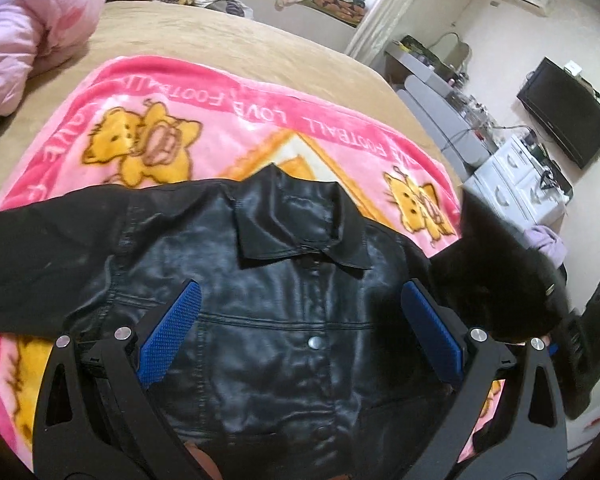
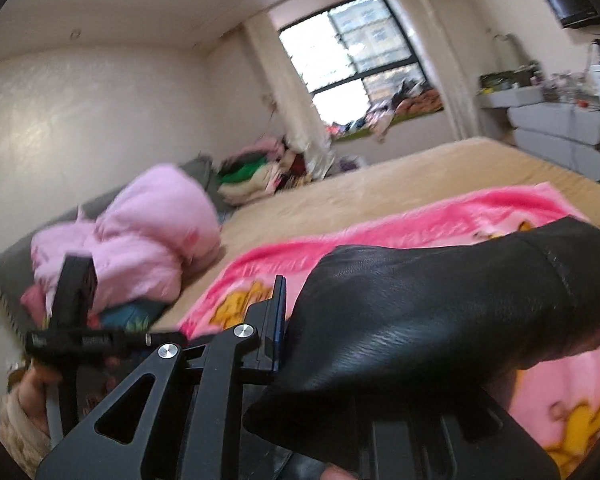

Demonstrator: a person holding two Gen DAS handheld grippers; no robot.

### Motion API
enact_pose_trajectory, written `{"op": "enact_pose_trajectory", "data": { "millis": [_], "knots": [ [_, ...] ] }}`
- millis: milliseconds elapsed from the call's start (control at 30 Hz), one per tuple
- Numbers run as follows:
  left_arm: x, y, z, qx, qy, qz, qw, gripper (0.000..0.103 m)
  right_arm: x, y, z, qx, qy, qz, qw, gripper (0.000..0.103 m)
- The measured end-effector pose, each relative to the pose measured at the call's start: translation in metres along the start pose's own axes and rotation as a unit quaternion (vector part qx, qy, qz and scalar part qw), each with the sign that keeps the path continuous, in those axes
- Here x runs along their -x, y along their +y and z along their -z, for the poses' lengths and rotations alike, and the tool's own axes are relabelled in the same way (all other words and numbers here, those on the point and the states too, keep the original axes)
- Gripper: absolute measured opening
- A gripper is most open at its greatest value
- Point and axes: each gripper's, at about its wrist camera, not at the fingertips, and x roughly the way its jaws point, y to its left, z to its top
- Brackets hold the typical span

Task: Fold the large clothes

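A black leather jacket point(image 1: 284, 280) lies front up on a pink cartoon blanket point(image 1: 220, 120), collar away from me, its left sleeve stretched out flat. My left gripper point(image 1: 304, 332) hovers open over the chest, its blue pads point(image 1: 176, 332) wide apart and gripping nothing. The jacket's right sleeve point(image 1: 500, 272) is lifted off the bed as a blurred black mass. In the right wrist view my right gripper point(image 2: 300, 320) is shut on that sleeve point(image 2: 440, 308); the leather bulges out to the right and hides the far finger.
The blanket lies on a tan bed point(image 1: 228, 36). A pink padded coat point(image 2: 140, 236) is heaped at the head end, with piled clothes point(image 2: 252, 176) beyond it. White drawers point(image 1: 516, 176) and a dark screen point(image 1: 564, 112) stand right of the bed.
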Motion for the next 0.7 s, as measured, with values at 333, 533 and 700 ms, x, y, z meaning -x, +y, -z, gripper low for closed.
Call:
{"op": "enact_pose_trajectory", "data": {
  "millis": [333, 533, 700],
  "knots": [
    [0.002, 0.034, 0.017, 0.016, 0.011, -0.003, 0.9998, 0.094, -0.067, 0.056, 0.072, 0.021, 0.118, -0.016, 0.993, 0.014],
    [-0.009, 0.054, 0.037, 0.027, 0.035, 0.003, 0.999, 0.094, -0.083, 0.052, 0.112, -0.014, 0.169, -0.005, 0.986, 0.057],
    [-0.023, 0.068, 0.056, 0.031, 0.064, 0.019, 0.9973, 0.094, -0.069, 0.041, 0.131, -0.064, 0.177, 0.007, 0.982, 0.09]
  ]
}}
